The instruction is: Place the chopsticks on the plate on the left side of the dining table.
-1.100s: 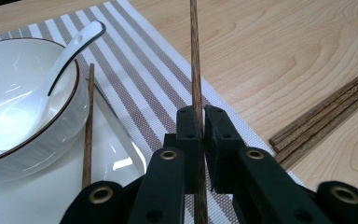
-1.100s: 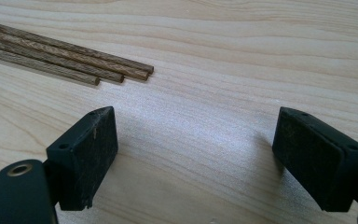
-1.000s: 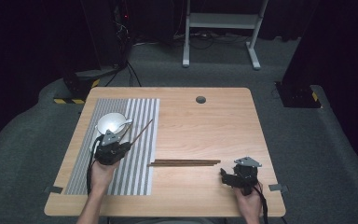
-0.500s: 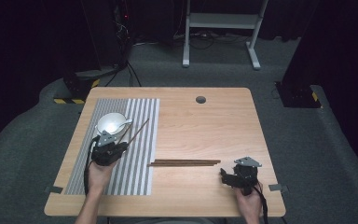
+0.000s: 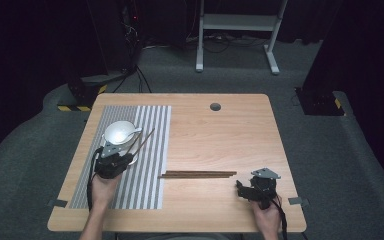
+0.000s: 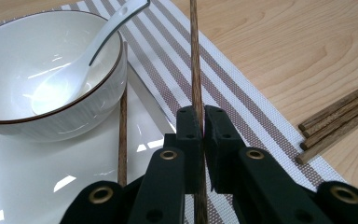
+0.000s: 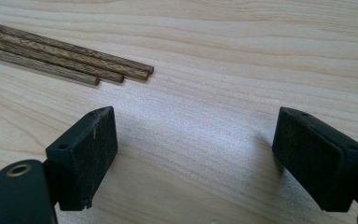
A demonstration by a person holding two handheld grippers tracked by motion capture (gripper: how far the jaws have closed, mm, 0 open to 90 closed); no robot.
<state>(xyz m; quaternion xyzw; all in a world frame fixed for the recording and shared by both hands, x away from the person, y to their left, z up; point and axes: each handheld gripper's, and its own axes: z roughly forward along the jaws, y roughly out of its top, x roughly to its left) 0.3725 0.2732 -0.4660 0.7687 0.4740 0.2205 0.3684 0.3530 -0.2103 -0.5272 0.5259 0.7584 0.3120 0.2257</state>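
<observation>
Left gripper view: the left gripper [image 6: 204, 128] pinches one chopstick [image 6: 195, 60] above the striped placemat [image 6: 242, 100], beside the white bowl [image 6: 46, 70]; the right gripper [image 7: 196, 154] rests spread on the table [image 7: 214, 70] near the remaining chopsticks [image 7: 65, 60].

Black left gripper [image 6: 203, 135] jaws with brass-ringed screw holes, grey top plate.

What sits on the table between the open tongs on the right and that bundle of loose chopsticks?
Nothing: between the right tongs and the loose chopsticks lies only bare wooden table, as the right gripper view shows.
</observation>
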